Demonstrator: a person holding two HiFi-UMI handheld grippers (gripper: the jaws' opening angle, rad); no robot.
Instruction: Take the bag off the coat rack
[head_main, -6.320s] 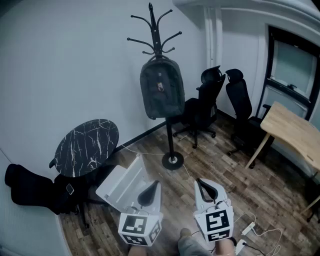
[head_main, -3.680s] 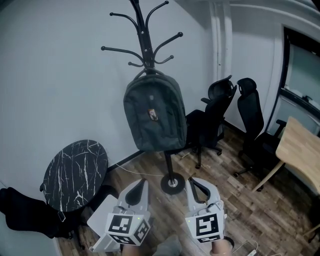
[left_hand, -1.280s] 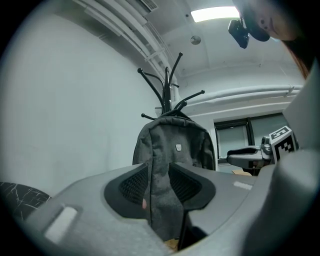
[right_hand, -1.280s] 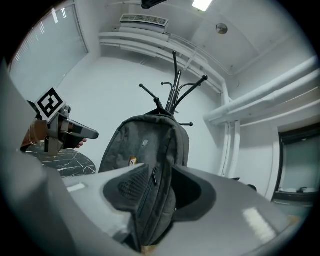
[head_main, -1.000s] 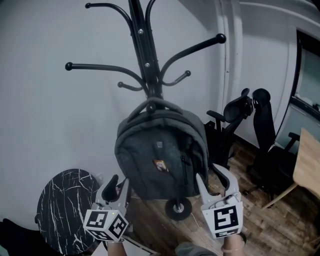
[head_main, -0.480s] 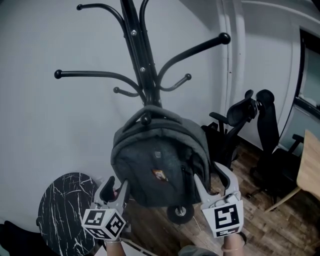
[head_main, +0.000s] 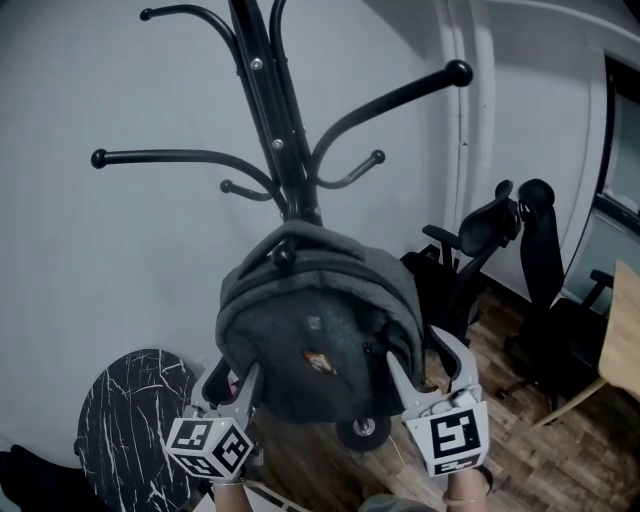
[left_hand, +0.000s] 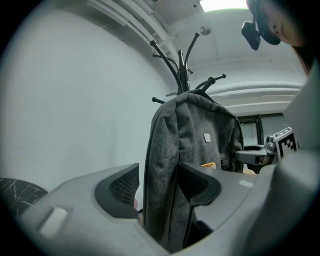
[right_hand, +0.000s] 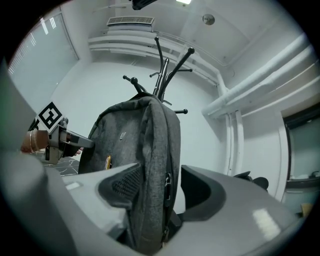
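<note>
A dark grey backpack hangs on the black coat rack, its top handle looped over a hook knob. My left gripper is at the bag's lower left side and my right gripper at its lower right side. In the left gripper view the bag's edge stands between the jaws of the left gripper, with a gap at the left pad. In the right gripper view the bag sits between the jaws of the right gripper, with a gap at the right pad. Both sets of jaws are opening.
A round black marble table stands low at the left by the wall. Two black office chairs are at the right, with a wooden desk edge beyond. The rack's round base rests on the wood floor.
I have come close to the rack, and both grippers rose from low in front to the bag's two sides. Over the last second the bag looms slightly nearer and the jaws stand wider.
</note>
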